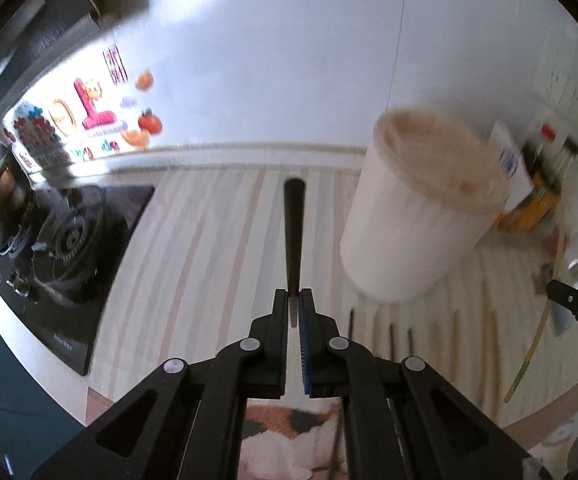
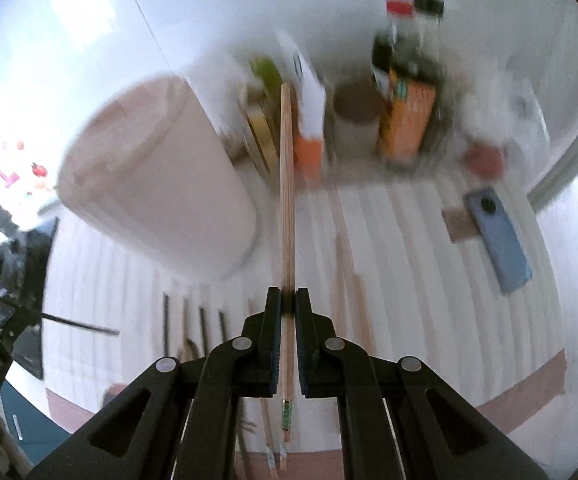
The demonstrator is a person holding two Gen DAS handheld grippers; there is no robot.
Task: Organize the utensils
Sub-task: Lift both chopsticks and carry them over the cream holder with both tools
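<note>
Left gripper (image 1: 294,300) clamped on dark chopstick (image 1: 293,232), pointing far. Right gripper (image 2: 288,300) clamped on bamboo chopstick (image 2: 287,200), pointing far. No label legible.

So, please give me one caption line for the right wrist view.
Right claw shut on a light wooden chopstick, above the striped mat, beside a white container.

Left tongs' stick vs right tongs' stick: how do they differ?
Colour: the stick in the left tongs is dark brown; the stick in the right tongs is pale wood.
Length: the dark one shows a short stretch beyond the pads; the pale one reaches much further.
Marking: the pale one has a green band near its rear end; none shows on the dark one.
Shared: both clamped, pointing forward.
</note>
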